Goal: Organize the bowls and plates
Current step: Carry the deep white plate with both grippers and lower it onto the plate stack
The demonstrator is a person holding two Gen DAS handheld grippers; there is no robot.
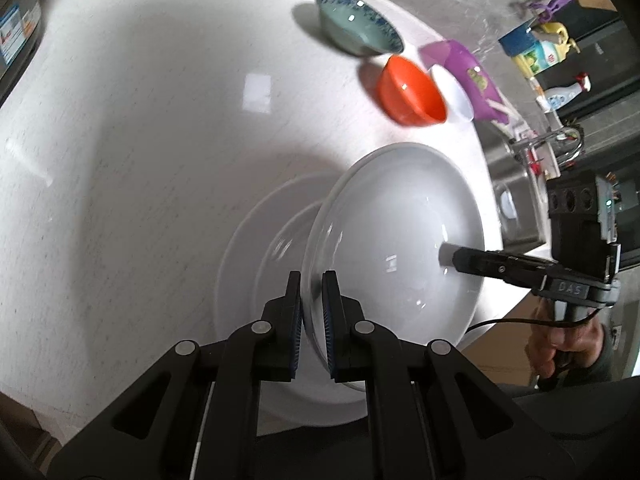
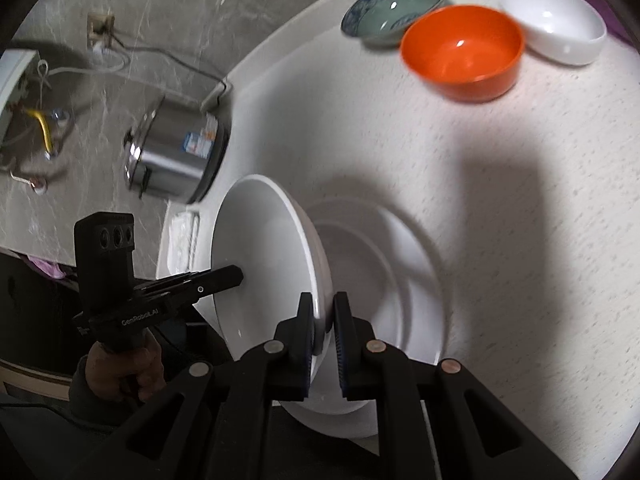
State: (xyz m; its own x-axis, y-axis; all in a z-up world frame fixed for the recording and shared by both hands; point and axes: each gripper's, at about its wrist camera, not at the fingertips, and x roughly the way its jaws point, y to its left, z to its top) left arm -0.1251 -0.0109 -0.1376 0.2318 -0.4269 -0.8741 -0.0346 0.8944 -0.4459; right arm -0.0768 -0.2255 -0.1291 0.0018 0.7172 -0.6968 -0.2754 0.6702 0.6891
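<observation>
A large white deep plate (image 1: pixel 400 232) (image 2: pixel 260 248) hangs tilted in the air, held by both grippers at opposite rims. My left gripper (image 1: pixel 312 300) is shut on its near rim; the right gripper (image 1: pixel 444 254) pinches the far rim. In the right wrist view my right gripper (image 2: pixel 324 320) is shut on the rim and the left gripper (image 2: pixel 236 276) clamps the other side. Just beneath lies a stack of white plates (image 1: pixel 256 248) (image 2: pixel 392 272) on the white counter. Further back stand an orange bowl (image 1: pixel 412 92) (image 2: pixel 464 52), a small white bowl (image 2: pixel 556 24) and a blue-patterned bowl (image 1: pixel 356 20) (image 2: pixel 392 8).
A purple tray (image 1: pixel 468 68) lies behind the bowls. A sink (image 1: pixel 516 184) with a tap and bottles is to the right of the counter. A steel cooker (image 2: pixel 176 152) stands at the counter's far end. A hand (image 1: pixel 560 344) (image 2: pixel 120 368) grips each gripper handle.
</observation>
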